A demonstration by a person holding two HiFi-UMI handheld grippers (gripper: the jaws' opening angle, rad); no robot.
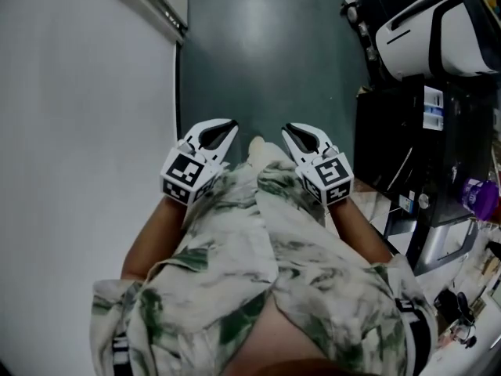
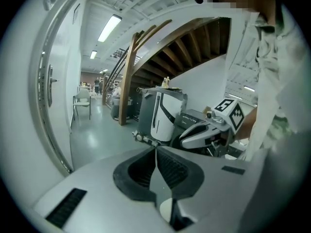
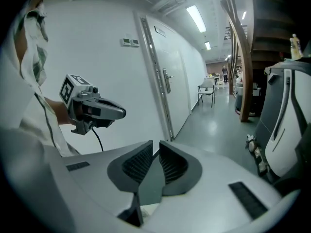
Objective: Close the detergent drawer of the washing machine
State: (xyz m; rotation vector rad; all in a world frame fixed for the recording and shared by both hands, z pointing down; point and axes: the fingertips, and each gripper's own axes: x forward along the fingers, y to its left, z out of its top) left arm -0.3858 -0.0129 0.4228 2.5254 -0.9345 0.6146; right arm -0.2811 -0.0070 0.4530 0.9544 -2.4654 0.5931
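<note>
Currently no washing machine or detergent drawer can be made out in any view, so which way it lies from the fingers can't be called. Both grippers sit side by side mid-frame in the head view, neither leading, pointing up-frame over the floor (image 1: 258,45), with a wall (image 1: 78,131) on the left and a white-and-black unit (image 1: 427,26) upper right. On the left gripper (image 1: 218,134) the fingers (image 2: 138,171) meet tip to tip, empty. On the right gripper (image 1: 301,137) the fingers (image 3: 138,161) stand a narrow slit apart, holding nothing.

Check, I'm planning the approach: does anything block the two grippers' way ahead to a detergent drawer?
No detergent drawer shows in any view. Ahead of the left gripper and right gripper lies only bare floor.
</note>
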